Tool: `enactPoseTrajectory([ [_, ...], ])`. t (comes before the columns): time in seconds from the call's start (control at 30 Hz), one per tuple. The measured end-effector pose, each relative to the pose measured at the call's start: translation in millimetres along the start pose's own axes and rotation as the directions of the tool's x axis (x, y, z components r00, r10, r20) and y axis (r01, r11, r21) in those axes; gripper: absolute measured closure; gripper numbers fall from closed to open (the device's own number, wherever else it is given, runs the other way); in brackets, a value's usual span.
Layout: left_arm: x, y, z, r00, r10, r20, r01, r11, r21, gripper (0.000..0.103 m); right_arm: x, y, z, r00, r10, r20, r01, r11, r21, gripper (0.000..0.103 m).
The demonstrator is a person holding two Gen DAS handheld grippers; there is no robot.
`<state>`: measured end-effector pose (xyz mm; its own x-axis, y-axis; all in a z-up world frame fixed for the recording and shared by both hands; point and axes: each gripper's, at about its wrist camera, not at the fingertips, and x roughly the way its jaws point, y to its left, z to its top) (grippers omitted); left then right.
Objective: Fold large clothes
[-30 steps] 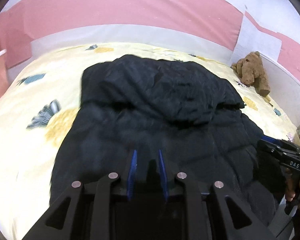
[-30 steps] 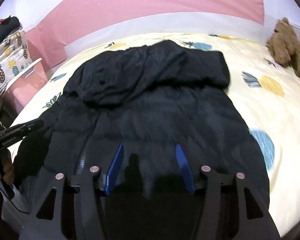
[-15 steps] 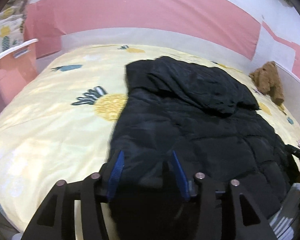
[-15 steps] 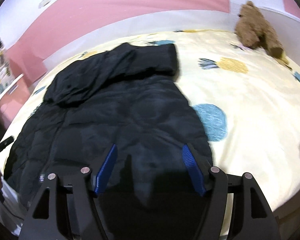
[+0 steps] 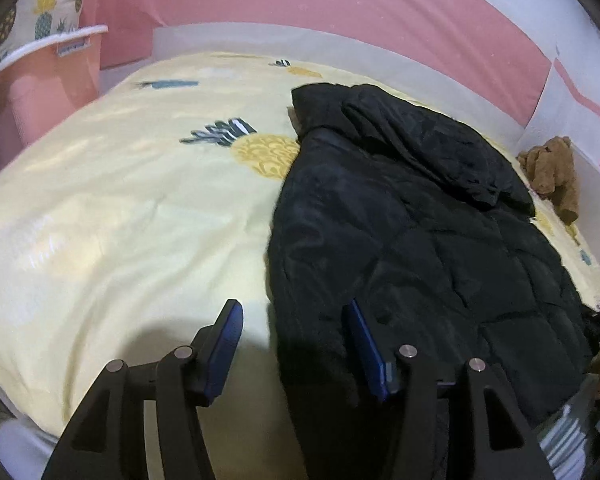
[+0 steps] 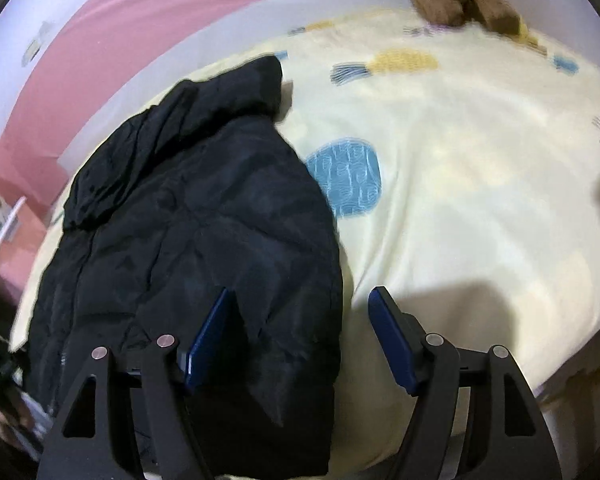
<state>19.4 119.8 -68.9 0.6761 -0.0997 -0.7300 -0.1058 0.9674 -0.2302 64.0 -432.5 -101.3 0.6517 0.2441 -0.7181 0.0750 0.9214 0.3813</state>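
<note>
Jacket (image 5: 412, 240) edges now between both opening claws; left claw (image 5: 292, 344), right claw (image 6: 300, 340) shifted outward

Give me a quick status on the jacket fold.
Left hand-held gripper and right hand-held gripper opening, each straddling a side edge of the black jacket. Nothing obstructing.

Left hand-held gripper (image 5: 290, 340): black frame, blue pads, pitched downward, jaws opening; the near-left edge of the black quilted puffer jacket (image 5: 420, 240) lies between the pads, unclamped. Right hand-held gripper (image 6: 300, 336): same build, pitched downward, jaws opening wide astride the jacket's near-right edge, unclamped.
</note>
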Motion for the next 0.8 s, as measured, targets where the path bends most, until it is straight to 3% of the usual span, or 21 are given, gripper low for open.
enactPoseTrajectory([
  [0.23, -3.2, -14.7, -18.5, 0.997, -0.075, -0.022, 0.075, 0.997, 0.002, 0.048, -1.6, 6.9, -16.9, 0.987, 0.137, -0.077, -0.134, 0.990, 0.049, 0.032],
  [0.3, -3.7, -20.1, -22.7, 0.997, -0.076, -0.027, 0.076, 0.997, 0.011, 0.048, -2.5, 10.3, -19.8, 0.986, 0.146, -0.084, -0.142, 0.989, 0.046, 0.041],
  [0.37, -4.8, -26.3, -26.2, 0.997, -0.065, -0.030, 0.065, 0.997, 0.028, 0.050, -1.9, 11.6, -19.9, 0.987, 0.140, -0.084, -0.136, 0.990, 0.048, 0.063],
  [0.4, -4.9, -28.6, -26.0, 0.998, -0.059, -0.033, 0.060, 0.998, 0.037, 0.052, -3.4, 10.1, -18.9, 0.987, 0.144, -0.078, -0.139, 0.988, 0.063, 0.069],
  [0.47, -7.1, -32.2, -22.4, 0.997, -0.065, -0.036, 0.066, 0.997, 0.039, 0.071, -10.9, 8.3, -16.0, 0.985, 0.162, -0.057, -0.158, 0.985, 0.076, 0.083],
  [0.57, -17.2, -36.3, -11.1, 0.997, -0.070, -0.018, 0.071, 0.996, 0.053, 0.086, -31.4, 17.6, -6.5, 0.979, 0.202, -0.004, -0.201, 0.978, 0.049, 0.089],
  [0.8, -80.0, -40.6, 17.1, 0.983, -0.125, 0.137, 0.118, 0.991, 0.060, 0.088, -100.1, 46.1, 2.4, 0.952, 0.277, 0.128, -0.274, 0.961, -0.040, 0.090],
])
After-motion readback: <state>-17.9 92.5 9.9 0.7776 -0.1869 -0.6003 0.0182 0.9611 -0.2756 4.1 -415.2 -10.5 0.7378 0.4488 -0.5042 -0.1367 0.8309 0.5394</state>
